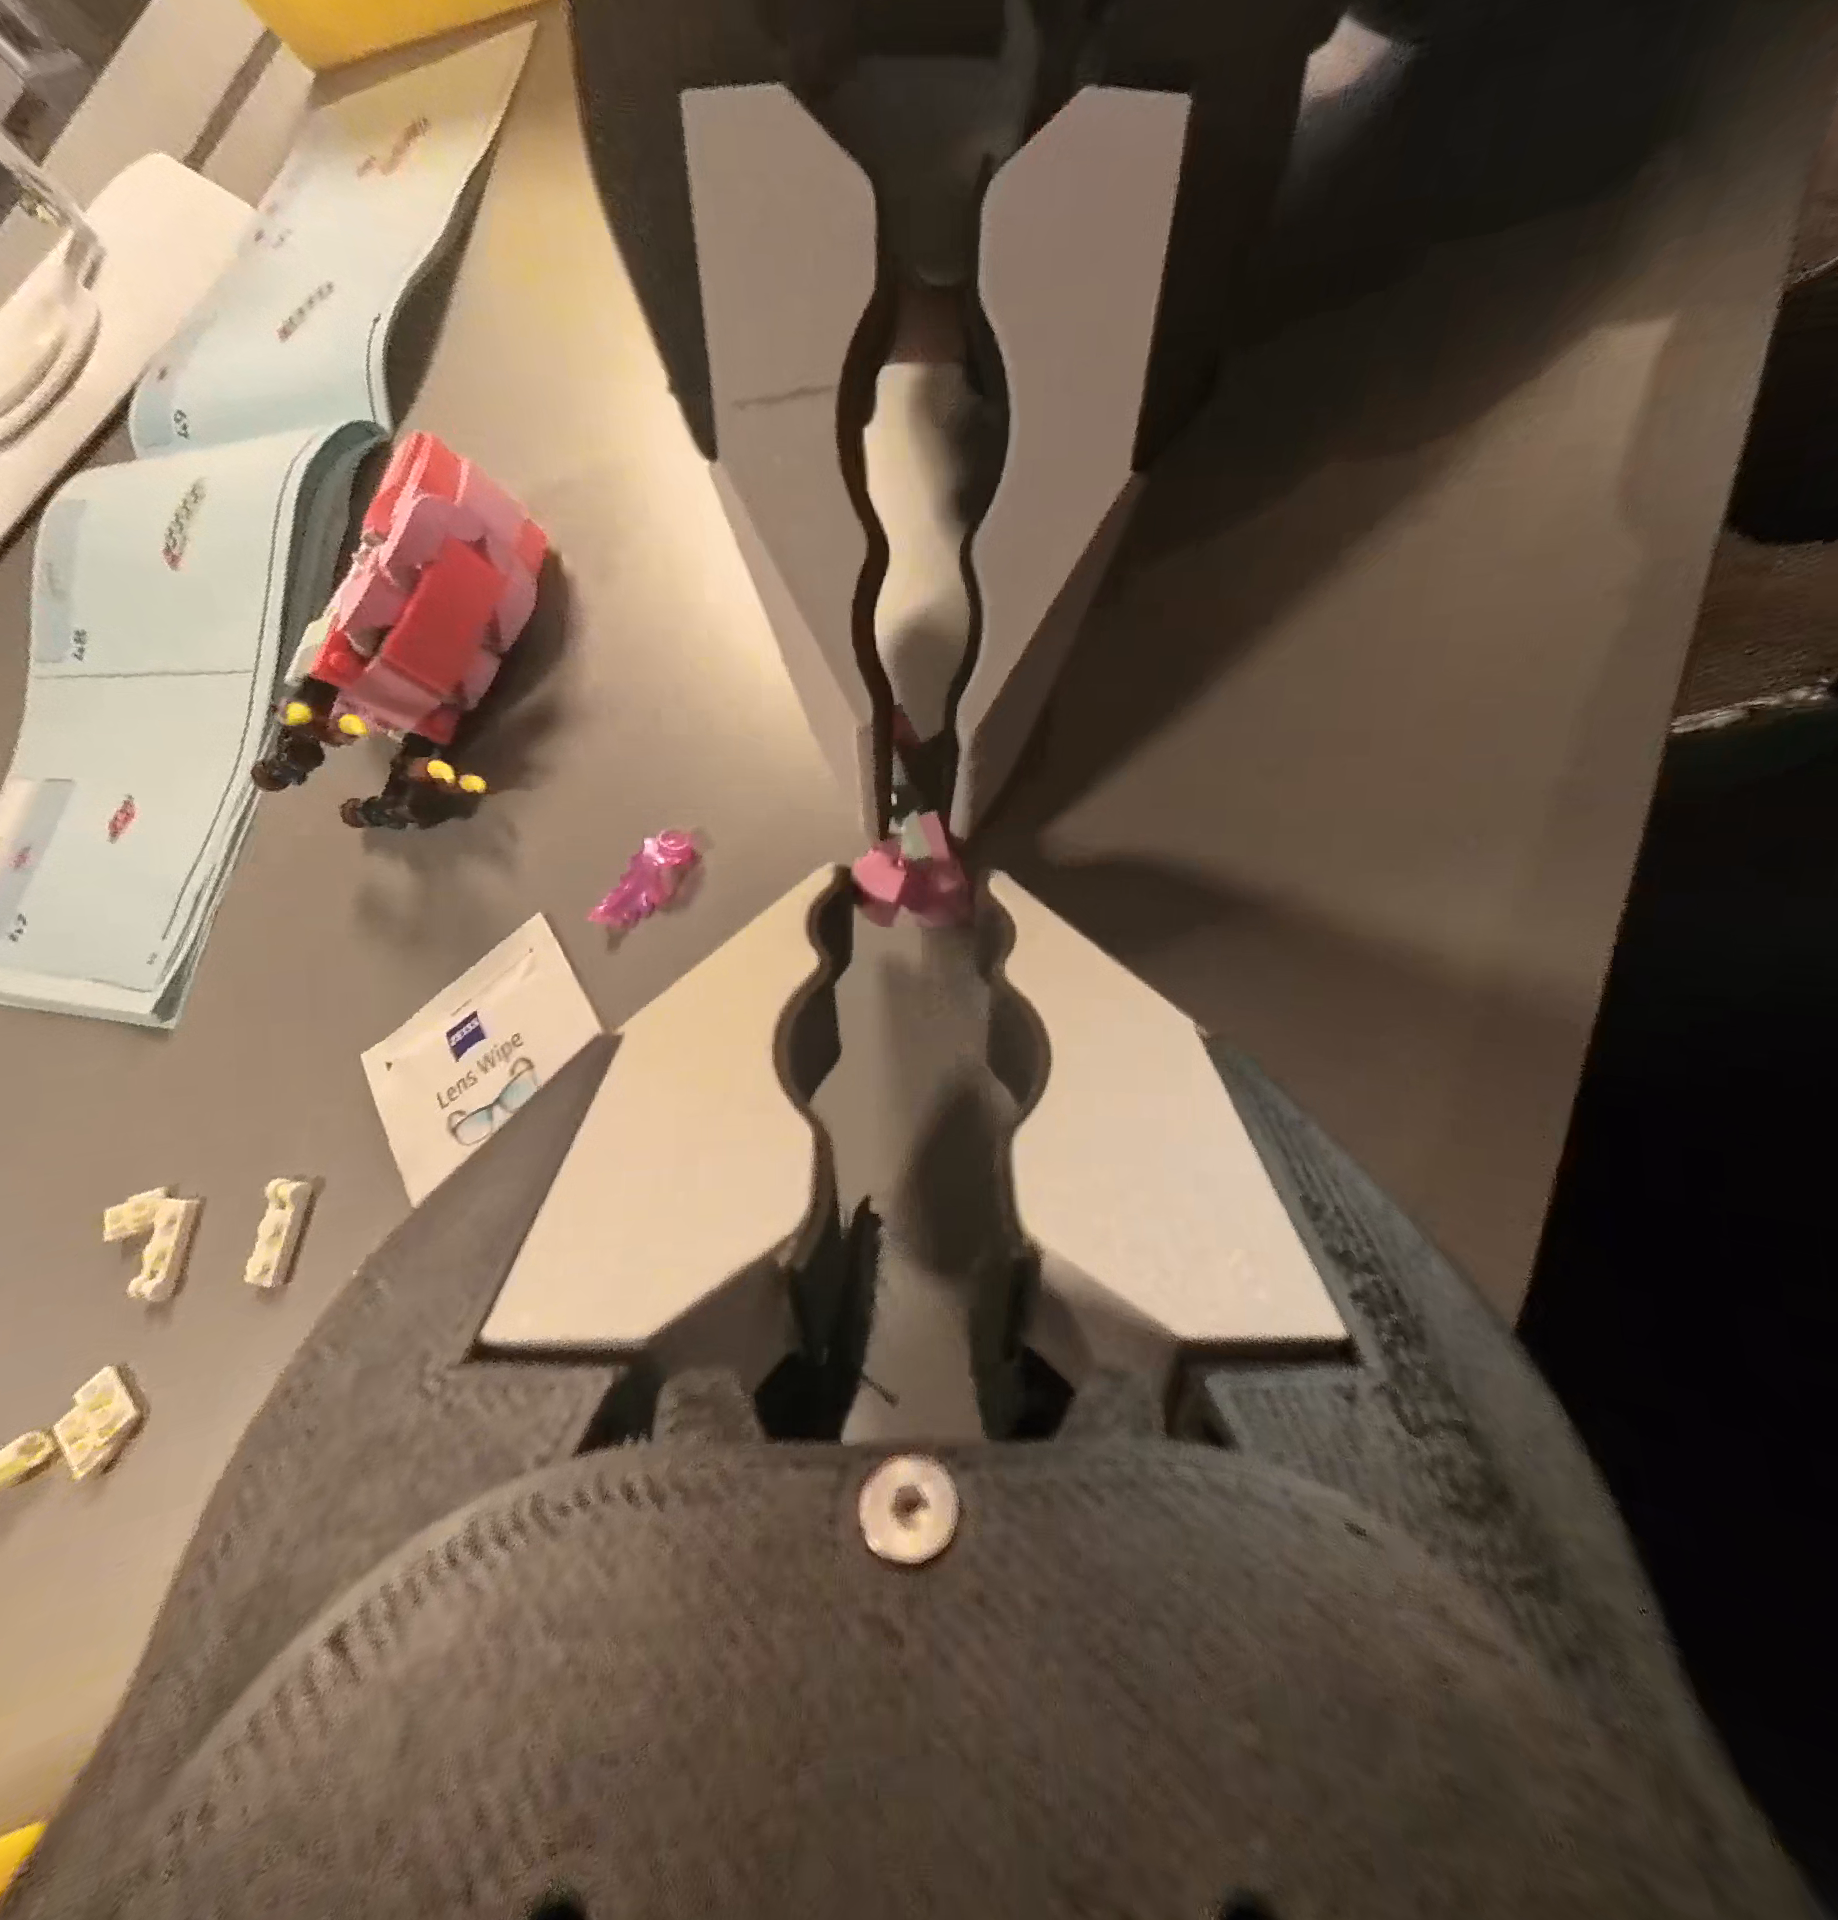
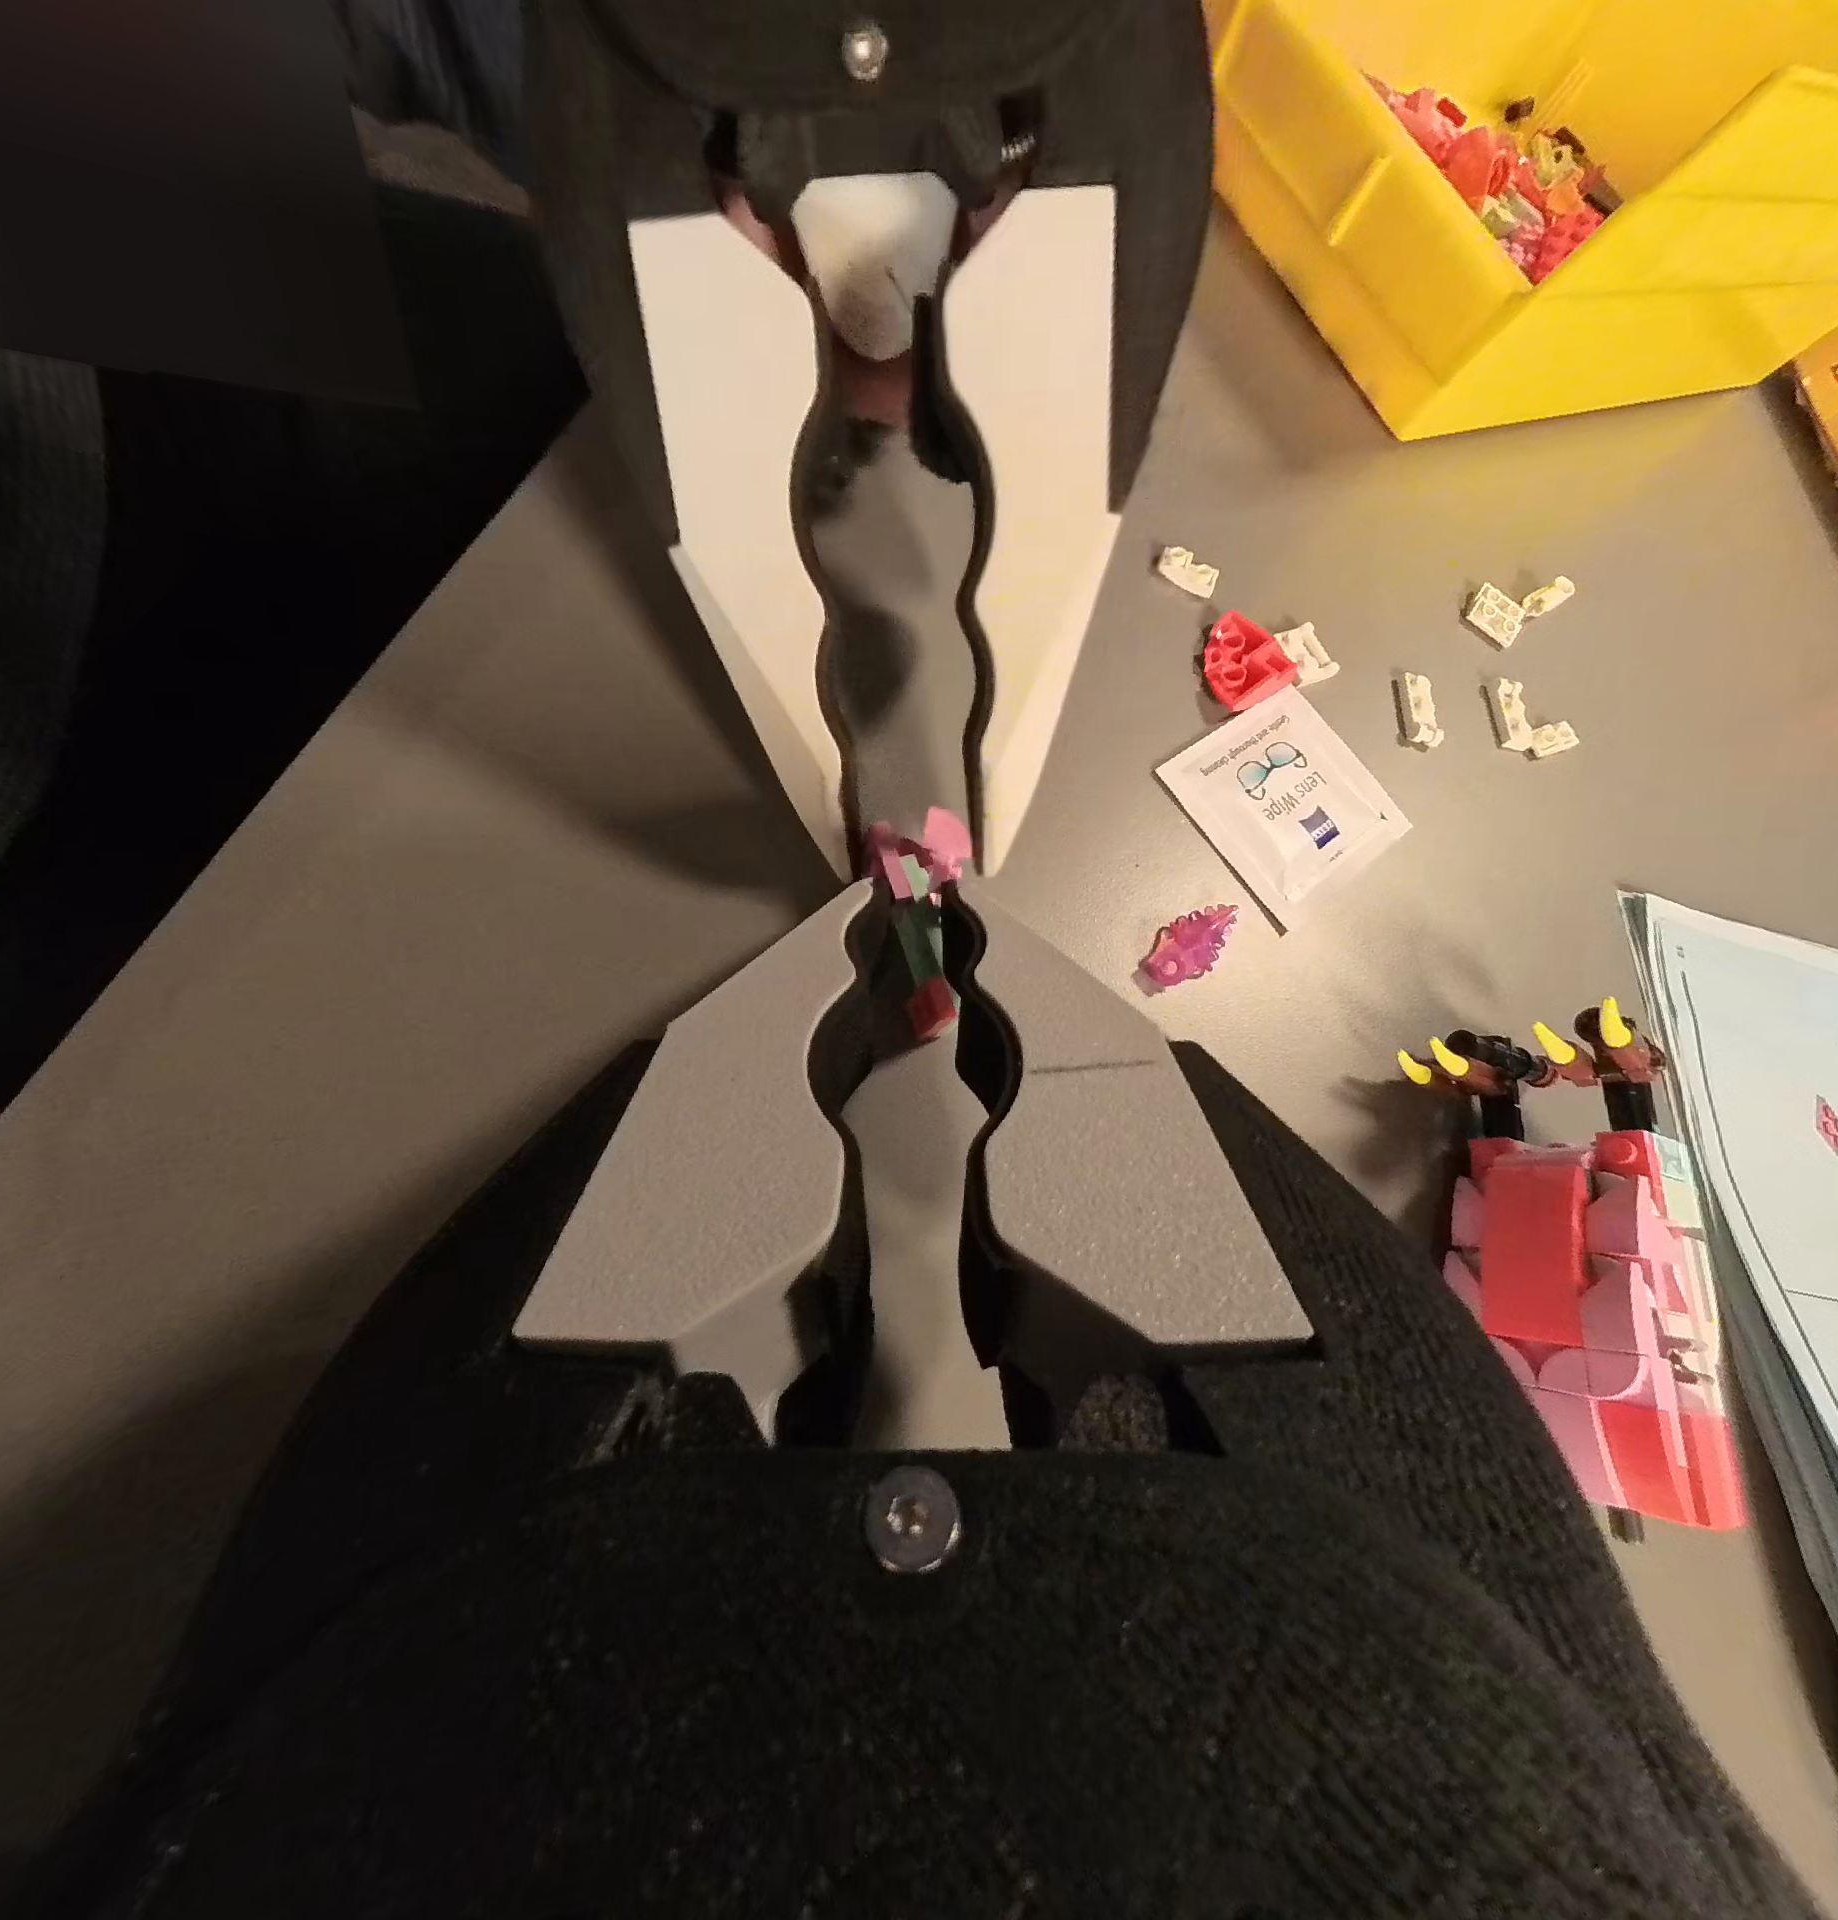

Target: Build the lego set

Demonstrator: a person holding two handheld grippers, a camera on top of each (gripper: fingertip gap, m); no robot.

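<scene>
Now | right gripper (image 2: 913, 883) jaws clenched on brick assembly (image 2: 915, 966) | left gripper (image 1: 915, 883) jaws grasping its pink end

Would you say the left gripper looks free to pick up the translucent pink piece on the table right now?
Probably not: the left gripper appears occupied with a small pink brick assembly that the right gripper also holds, though the translucent pink piece lies unobstructed nearby.

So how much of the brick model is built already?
Built: the red-and-pink model with clawed legs lies beside the open booklet. In hand: the right gripper's jaws pinch a small green-and-red piece, its pink end at the left gripper's tips. Loose on the table: a clear pink part, a red brick, white bits, and more in the yellow bin.
</scene>
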